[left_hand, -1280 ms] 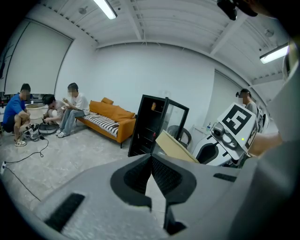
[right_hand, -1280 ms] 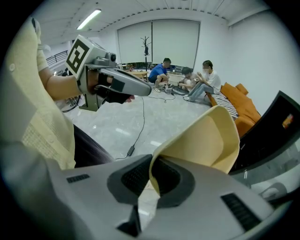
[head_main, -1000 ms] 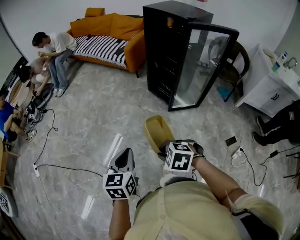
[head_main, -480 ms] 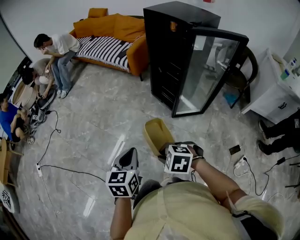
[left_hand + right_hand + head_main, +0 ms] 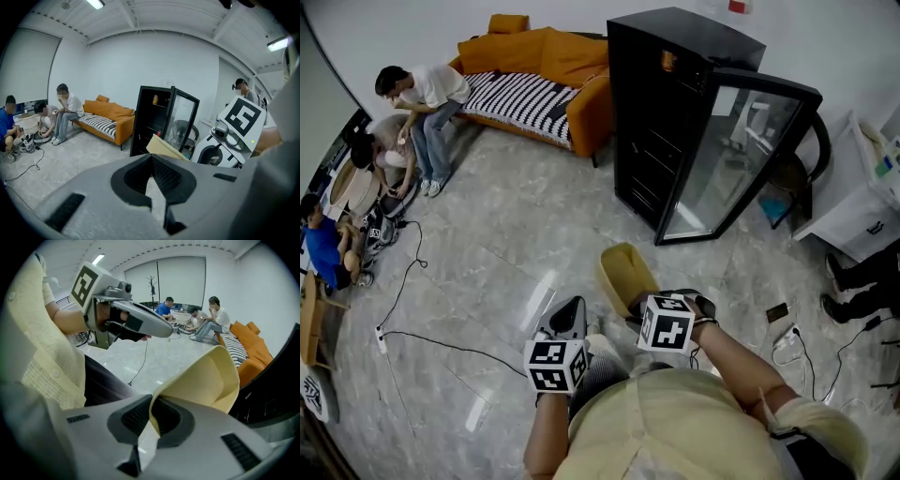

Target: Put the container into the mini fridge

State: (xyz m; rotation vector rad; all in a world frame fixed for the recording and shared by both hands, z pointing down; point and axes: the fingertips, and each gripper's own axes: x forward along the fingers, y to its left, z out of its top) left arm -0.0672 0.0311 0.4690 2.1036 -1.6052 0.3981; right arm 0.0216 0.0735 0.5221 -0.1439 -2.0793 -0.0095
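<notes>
My right gripper (image 5: 639, 300) is shut on the rim of a pale yellow container (image 5: 625, 272), held out in front of me above the floor; in the right gripper view the container (image 5: 206, 380) fills the space past the jaws. The black mini fridge (image 5: 675, 112) stands ahead with its glass door (image 5: 741, 155) swung open to the right. In the left gripper view the fridge (image 5: 152, 119) stands ahead and the container's edge (image 5: 166, 149) shows. My left gripper (image 5: 567, 317) is shut with nothing in it, lower left of the container.
An orange sofa (image 5: 534, 70) with a striped cushion stands left of the fridge. Several people (image 5: 422, 103) sit at the far left. Cables (image 5: 403, 291) trail across the grey floor. A white cabinet (image 5: 862, 202) and a power strip (image 5: 787, 339) lie to the right.
I have moved toward the fridge, which now stands larger and further right in the head view. The container stays held in my right gripper; the left gripper stays shut.
</notes>
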